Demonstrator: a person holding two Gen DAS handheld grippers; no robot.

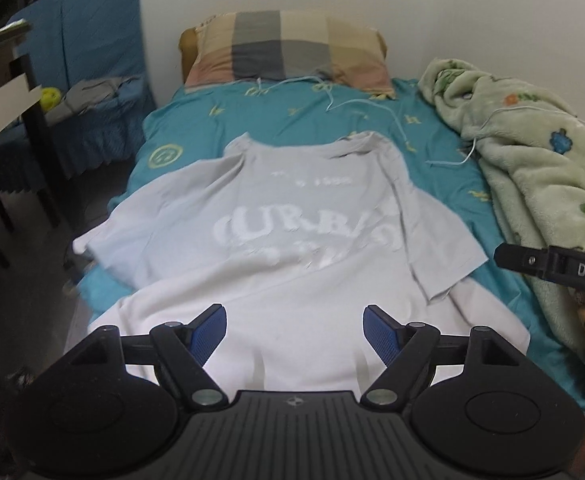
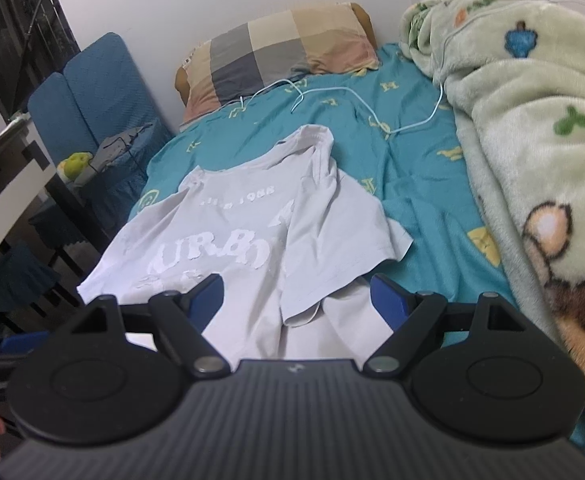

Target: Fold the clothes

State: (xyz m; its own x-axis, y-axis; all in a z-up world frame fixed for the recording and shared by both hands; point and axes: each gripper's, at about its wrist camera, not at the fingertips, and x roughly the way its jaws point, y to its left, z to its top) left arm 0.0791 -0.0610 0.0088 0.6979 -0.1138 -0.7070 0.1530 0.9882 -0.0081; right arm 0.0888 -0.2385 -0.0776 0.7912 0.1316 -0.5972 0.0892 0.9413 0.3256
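A pale grey T-shirt [image 1: 276,240] with white lettering lies front up on the teal bed sheet [image 1: 196,120], collar toward the pillow. Its right sleeve is folded in over the body. The same shirt shows in the right wrist view [image 2: 252,232]. My left gripper [image 1: 295,330] is open and empty above the shirt's hem. My right gripper [image 2: 297,300] is open and empty above the shirt's lower right side. Part of the right gripper shows at the right edge of the left wrist view [image 1: 552,264].
A checked pillow [image 1: 288,52] lies at the head of the bed. A green fleece blanket [image 1: 532,152] is piled along the right side. A thin light-blue cord [image 2: 356,100] runs across the sheet. A blue chair [image 1: 96,80] and a dark table [image 1: 8,92] stand at the left.
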